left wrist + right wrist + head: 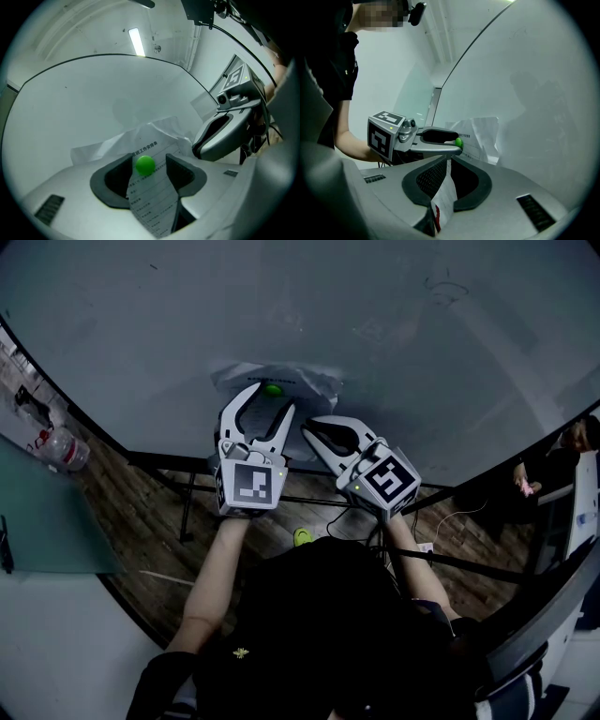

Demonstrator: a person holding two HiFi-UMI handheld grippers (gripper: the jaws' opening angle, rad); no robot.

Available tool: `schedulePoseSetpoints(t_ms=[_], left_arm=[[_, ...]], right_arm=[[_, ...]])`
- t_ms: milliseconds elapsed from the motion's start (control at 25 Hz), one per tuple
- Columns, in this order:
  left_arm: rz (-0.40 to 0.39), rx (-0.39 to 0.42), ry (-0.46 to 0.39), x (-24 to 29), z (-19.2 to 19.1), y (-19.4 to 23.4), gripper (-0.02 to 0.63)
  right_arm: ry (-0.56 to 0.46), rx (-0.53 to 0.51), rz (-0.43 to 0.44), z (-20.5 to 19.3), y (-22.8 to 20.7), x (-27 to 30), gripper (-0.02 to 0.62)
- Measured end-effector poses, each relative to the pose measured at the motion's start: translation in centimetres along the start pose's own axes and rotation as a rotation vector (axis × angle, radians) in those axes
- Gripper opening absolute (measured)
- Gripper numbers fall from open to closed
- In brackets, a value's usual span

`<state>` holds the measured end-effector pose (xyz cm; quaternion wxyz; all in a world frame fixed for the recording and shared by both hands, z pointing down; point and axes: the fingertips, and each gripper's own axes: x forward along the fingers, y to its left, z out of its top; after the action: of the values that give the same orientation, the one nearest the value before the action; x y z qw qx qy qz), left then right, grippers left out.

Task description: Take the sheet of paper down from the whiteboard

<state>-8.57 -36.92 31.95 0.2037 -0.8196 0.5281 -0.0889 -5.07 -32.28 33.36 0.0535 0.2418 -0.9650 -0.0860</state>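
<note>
A crumpled printed sheet of paper (302, 381) hangs on the whiteboard (394, 334), pinned by a round green magnet (273, 389). My left gripper (273, 399) points at the board and stands open, one jaw on each side of the magnet (145, 165) with a gap either side; the sheet (157, 197) runs down between the jaws. To its right, my right gripper (307, 426) is shut on the sheet's lower edge, and the paper (444, 192) is pinched between its dark pads (426, 180). The right gripper view also shows the left gripper (454, 146) at the magnet (458, 143).
The whiteboard stands on a dark metal frame (187, 493) over a wooden floor. A plastic bottle (58, 448) lies at the left beside a green panel (47, 521). A small green thing (302, 537) and cables (450, 517) lie on the floor. A person (539, 474) sits at the right.
</note>
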Motion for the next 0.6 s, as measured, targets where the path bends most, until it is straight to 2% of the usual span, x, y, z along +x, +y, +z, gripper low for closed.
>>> schedulePoseSetpoints(t_ms=[600], left_arm=[[0.097, 0.116, 0.046, 0.30, -0.10, 0.09, 0.218]], right_arm=[[0.012, 0.006, -0.018, 0.15, -0.44, -0.50, 0.038]])
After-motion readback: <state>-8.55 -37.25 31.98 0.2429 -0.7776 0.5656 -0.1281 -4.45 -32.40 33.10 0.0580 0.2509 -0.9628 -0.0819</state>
